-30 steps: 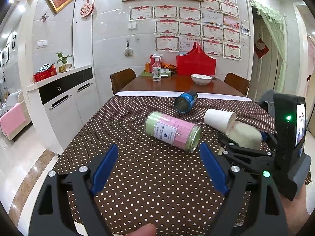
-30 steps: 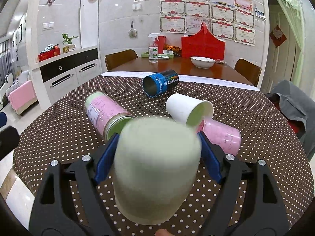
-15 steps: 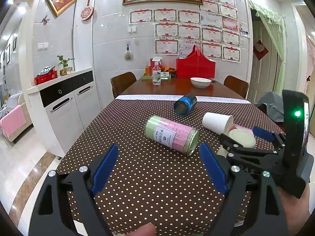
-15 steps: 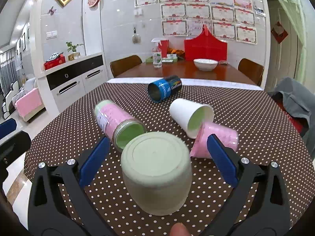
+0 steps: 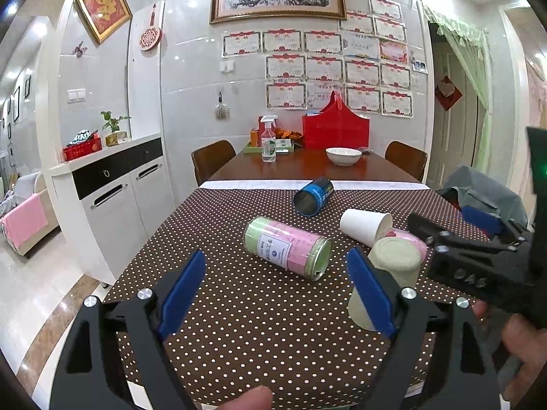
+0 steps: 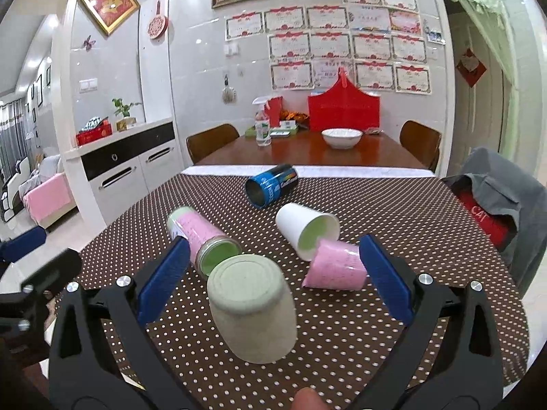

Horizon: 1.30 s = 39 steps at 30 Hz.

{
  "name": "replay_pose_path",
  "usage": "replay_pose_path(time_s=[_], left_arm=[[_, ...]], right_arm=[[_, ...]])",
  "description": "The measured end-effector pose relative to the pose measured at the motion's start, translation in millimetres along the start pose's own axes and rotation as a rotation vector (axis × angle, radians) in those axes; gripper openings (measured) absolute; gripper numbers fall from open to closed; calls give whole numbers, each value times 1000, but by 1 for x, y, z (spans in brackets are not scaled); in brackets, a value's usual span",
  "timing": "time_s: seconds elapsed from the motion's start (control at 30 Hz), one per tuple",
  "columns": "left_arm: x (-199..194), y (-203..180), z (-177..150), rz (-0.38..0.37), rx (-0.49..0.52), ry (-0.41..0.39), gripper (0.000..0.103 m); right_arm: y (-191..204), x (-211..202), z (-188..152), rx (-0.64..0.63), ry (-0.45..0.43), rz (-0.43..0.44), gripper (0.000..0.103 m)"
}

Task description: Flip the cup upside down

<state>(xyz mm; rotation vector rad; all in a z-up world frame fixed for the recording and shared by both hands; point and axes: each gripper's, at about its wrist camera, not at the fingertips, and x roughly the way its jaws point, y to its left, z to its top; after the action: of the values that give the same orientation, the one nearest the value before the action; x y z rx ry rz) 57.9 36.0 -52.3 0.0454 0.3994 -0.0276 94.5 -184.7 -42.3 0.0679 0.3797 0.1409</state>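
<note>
A pale green cup (image 6: 251, 307) stands upside down on the dotted tablecloth (image 6: 410, 307), base up. My right gripper (image 6: 270, 280) is open and the cup stands free between its blue fingers, touching neither. In the left wrist view the cup (image 5: 393, 270) is partly behind my left gripper's right finger. My left gripper (image 5: 277, 294) is open and empty above the near part of the table.
A pink-labelled jar (image 6: 201, 235), a white paper cup (image 6: 306, 232), a small pink cup (image 6: 336, 266) and a blue can (image 6: 271, 184) lie on their sides behind the green cup. A white bowl (image 6: 342, 136) and a spray bottle (image 6: 262, 130) are at the table's far end.
My right gripper has opened and let go of the green cup, which now stands base up on the cloth. The gripper has pulled back and up. My left gripper stayed open.
</note>
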Motion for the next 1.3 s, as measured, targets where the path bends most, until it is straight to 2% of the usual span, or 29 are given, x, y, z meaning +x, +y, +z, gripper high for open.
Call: replay_pose_path(time_s=[0.3, 0.63, 1.3], left_arm=[[-21, -13, 7, -2, 9, -31, 84], [-51, -25, 14, 0, 7, -85, 84], [-75, -23, 18, 10, -1, -119, 84]], right_arm=[[-16, -55, 8, 30, -55, -68, 97], [-13, -105, 6, 19, -132, -109, 97], [-6, -120, 6, 10, -137, -106, 97]])
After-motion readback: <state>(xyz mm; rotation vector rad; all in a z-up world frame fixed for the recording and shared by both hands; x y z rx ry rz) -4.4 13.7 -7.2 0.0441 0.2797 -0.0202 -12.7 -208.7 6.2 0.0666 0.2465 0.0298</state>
